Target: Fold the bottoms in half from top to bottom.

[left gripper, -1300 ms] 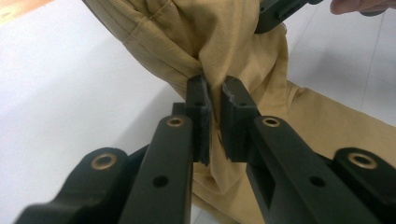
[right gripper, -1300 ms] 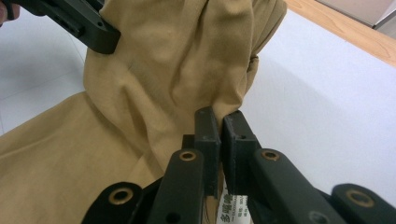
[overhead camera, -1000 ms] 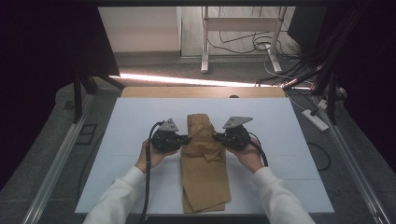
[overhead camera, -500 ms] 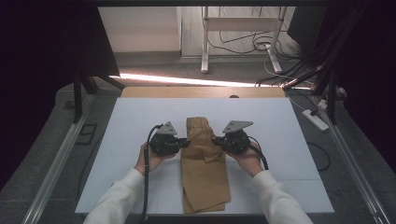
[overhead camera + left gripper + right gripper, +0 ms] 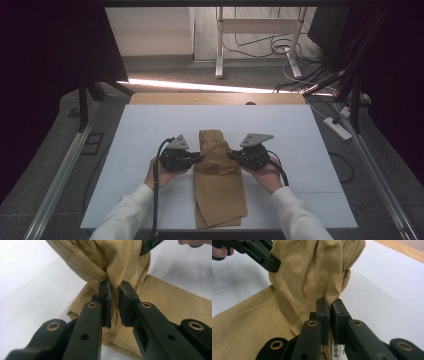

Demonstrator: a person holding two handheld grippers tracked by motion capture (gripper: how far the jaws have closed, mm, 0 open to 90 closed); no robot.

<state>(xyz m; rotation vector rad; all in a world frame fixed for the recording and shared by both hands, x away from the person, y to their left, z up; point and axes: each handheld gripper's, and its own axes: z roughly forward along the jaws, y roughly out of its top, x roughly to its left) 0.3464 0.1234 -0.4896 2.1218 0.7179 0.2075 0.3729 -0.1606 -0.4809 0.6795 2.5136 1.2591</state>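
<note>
White-topped table (image 5: 150,130), bare wooden strip along its far edge (image 5: 215,98), tan folded garment (image 5: 220,195) lying lengthwise at the middle of the table, its near end reaching the table's near edge, its far end bunched and lifted off the white surface.

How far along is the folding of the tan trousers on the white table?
Done: the tan cotton trousers already lie narrow, apparently folded lengthwise, on the white table. In hand: the left hand-held gripper and the right hand-held gripper each pinch the bunched far end. Left: probably laying that end flat.
</note>
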